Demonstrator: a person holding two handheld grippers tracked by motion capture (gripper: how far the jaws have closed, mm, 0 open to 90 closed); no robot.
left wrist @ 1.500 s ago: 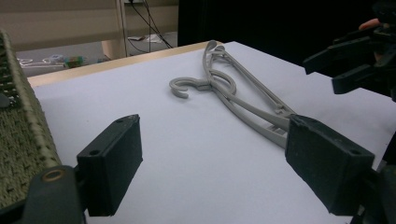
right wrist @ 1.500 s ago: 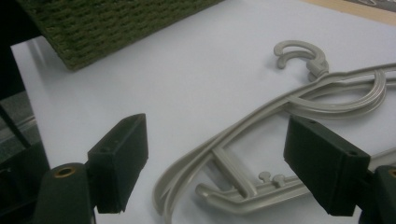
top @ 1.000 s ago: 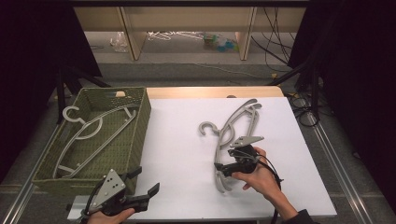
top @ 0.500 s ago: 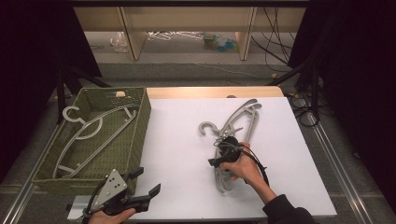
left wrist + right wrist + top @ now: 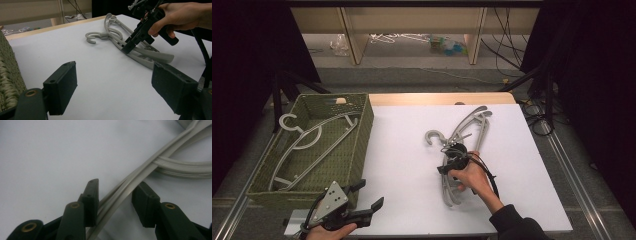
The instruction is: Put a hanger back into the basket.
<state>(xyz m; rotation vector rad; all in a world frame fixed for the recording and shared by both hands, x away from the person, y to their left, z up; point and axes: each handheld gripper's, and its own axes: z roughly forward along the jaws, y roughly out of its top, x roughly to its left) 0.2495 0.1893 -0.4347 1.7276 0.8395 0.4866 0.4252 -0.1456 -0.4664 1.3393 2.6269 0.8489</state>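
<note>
Hangers are what we appear to be handling: a loose pile of grey plastic ones lies at the centre of the white table in the high view. Our right gripper rests on that pile, low on its near arm. At the left of the frame a green woven basket holds one hanger already. Our left gripper hovers at the bottom edge, jaws spread and empty.

In the left gripper view, our two black jaws stand wide apart at the bottom corners, nothing between them. The pile lies at upper centre, with the right gripper tipped down onto it from the upper right.

In the right gripper view, a pale hanger arm runs diagonally between our jaws, which straddle it with a gap on the right side, not yet pinching.

We judge the grasp is being set. To do it well, we should close on one arm alone and lift slowly, so the tangled neighbours fall free.
</note>
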